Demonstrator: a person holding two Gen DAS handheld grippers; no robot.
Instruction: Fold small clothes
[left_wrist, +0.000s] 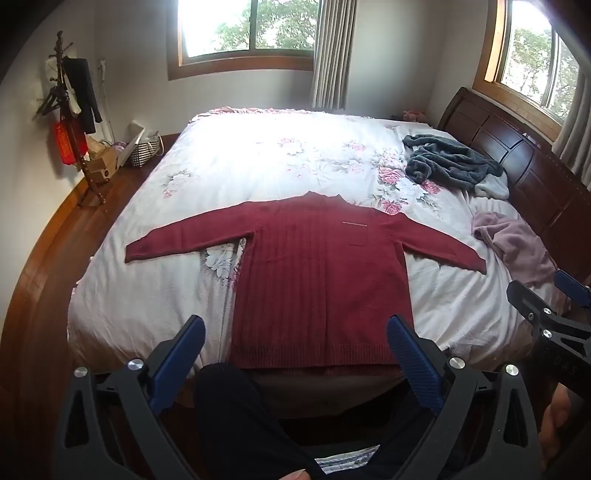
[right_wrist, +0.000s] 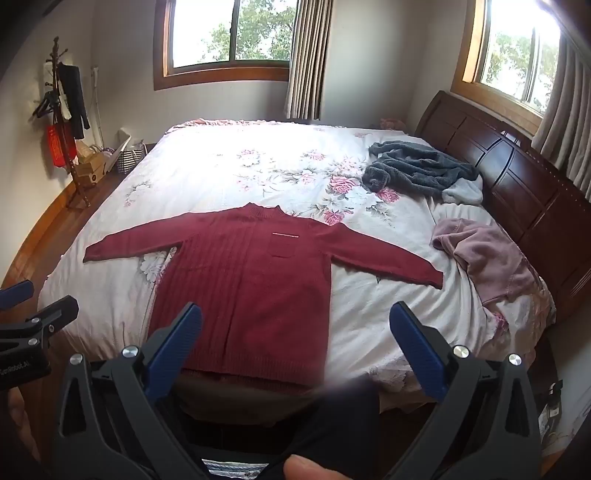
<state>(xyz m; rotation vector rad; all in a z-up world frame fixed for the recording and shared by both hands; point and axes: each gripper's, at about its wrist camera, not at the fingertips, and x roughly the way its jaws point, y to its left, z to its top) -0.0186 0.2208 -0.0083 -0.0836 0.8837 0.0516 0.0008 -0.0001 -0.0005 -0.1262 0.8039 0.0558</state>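
Nearest us, our left gripper (left_wrist: 295, 339) spreads its blue ribbed fingers (left_wrist: 410, 354) wide apart, gripping nothing, poised above the hem of a dark red ribbed knit sweater (left_wrist: 317, 280). Our right gripper (right_wrist: 295, 332) is equally wide open and empty. We see the sweater lying flat on the white floral quilted bed (left_wrist: 258, 162), sleeves stretched out, hem at the near edge. Partial lettering ending "Robot.AI" marks the left gripper's body in the right wrist view. Beyond the right sleeve lie a crumpled pink garment (right_wrist: 487, 254) and a grey fleecy garment (right_wrist: 421, 170). Only the right wrist view shows the floor past the bed's right side.
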